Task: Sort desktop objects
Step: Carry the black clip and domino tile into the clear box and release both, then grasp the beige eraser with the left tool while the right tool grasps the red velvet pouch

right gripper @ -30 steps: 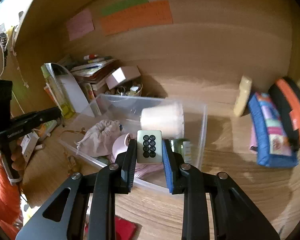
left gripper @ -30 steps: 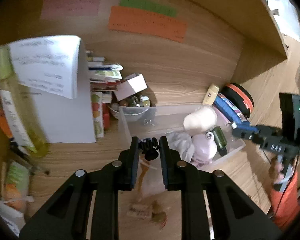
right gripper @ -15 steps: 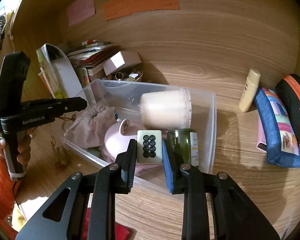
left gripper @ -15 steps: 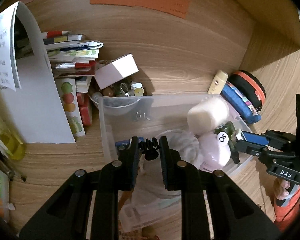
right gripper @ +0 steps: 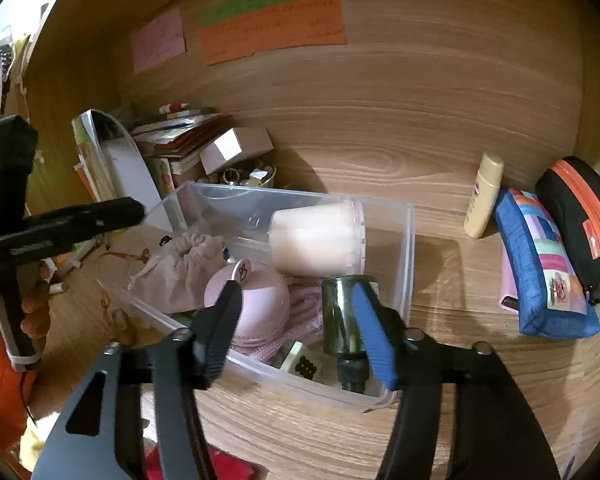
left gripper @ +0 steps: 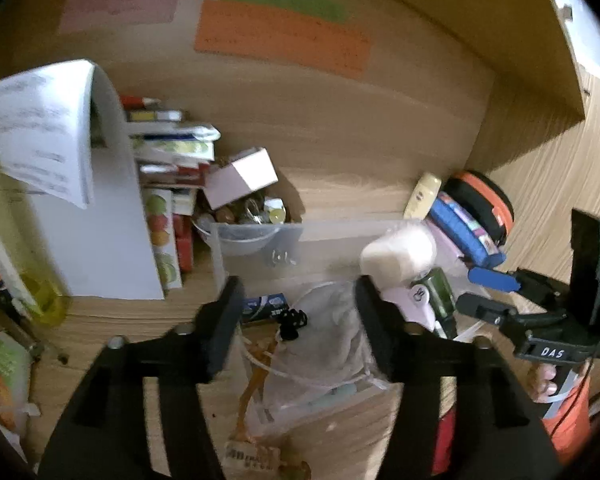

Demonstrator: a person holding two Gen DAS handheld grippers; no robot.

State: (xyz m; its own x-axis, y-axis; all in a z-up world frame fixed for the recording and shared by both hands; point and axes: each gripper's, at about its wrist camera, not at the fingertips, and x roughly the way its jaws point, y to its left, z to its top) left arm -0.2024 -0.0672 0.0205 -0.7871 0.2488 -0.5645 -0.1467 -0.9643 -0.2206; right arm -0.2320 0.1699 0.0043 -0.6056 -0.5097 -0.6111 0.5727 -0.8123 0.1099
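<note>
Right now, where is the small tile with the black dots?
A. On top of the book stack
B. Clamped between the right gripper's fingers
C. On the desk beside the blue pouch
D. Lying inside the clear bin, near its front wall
D: the dotted tile lies in the clear bin beside the green bottle, and the right gripper above it is open and holds nothing.

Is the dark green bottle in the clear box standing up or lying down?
Lying down. The dark green bottle rests on its side in the clear box, black cap toward the near wall, beside the pink cup.
</note>
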